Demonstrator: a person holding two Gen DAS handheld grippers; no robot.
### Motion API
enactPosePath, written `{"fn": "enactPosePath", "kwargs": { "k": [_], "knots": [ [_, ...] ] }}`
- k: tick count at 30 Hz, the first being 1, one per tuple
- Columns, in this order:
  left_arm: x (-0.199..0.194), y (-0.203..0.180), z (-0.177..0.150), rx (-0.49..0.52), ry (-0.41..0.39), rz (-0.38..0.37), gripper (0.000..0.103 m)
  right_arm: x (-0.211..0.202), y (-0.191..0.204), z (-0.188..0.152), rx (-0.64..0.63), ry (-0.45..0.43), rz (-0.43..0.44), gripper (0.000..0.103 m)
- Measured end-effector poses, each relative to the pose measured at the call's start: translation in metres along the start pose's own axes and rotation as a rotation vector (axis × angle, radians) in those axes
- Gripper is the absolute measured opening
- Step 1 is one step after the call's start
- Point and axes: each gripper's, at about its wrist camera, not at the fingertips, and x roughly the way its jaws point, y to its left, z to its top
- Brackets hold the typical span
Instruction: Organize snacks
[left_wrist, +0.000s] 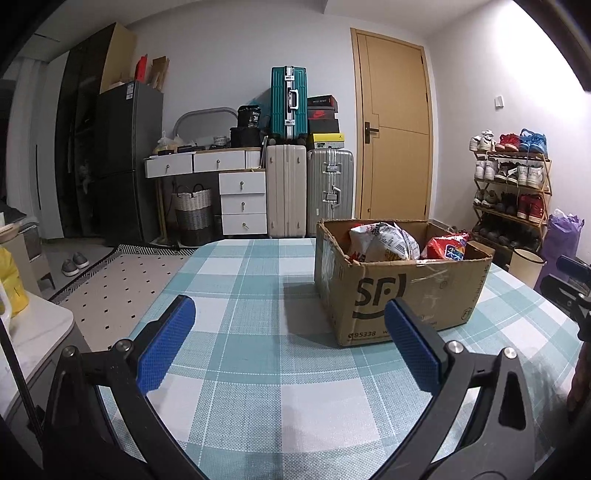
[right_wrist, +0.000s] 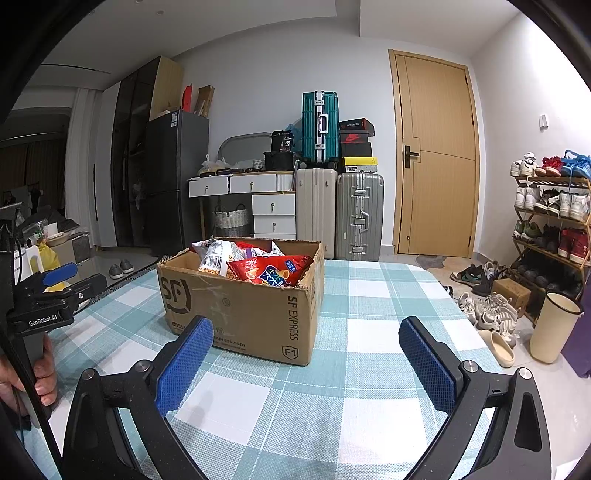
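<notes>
My left gripper (left_wrist: 288, 314) hangs low over the table (left_wrist: 258, 387), its two blue pads spread wide with nothing between them but the teal and white checked cloth; my right gripper (right_wrist: 306, 336) does the same on its side, pads just as far apart and empty; the cardboard box (left_wrist: 399, 295) stands upright on the cloth ahead of both, to the right of centre in my left view and left of centre in my right view, flaps open, printed with "SF" on one face and "SF EXPRESS" on the next; my left gripper's right pad overlaps the box's front face in the picture, though I cannot tell whether it touches; the snacks sit inside the box and poke above its rim: a white bag (left_wrist: 388, 240) leans toward the back left corner, and a red bag (right_wrist: 269, 271) lies tilted across the front right; other packets behind them are too crowded to tell apart; from my right view I see the left gripper out at the far left edge, with a hand (right_wrist: 26, 380) wrapped round its grip; beyond the table, against the far wall, stand a cream suitcase (left_wrist: 286, 190) and a grey suitcase (left_wrist: 330, 190) side by side with a teal suitcase (left_wrist: 289, 101) on top, a closed wooden door (left_wrist: 397, 125) to their right, and a rack of shoes (left_wrist: 513, 184) further right.
</notes>
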Motion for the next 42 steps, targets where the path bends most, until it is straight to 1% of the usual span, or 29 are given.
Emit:
{"fn": "enactPosePath", "kwargs": {
  "k": [42],
  "knots": [
    [-0.0018,0.0011,-0.0011,-0.002,-0.002,0.008,0.102,0.0001,-0.0003,-0.0001,0.0,-0.001,-0.001,0.102]
  ]
}}
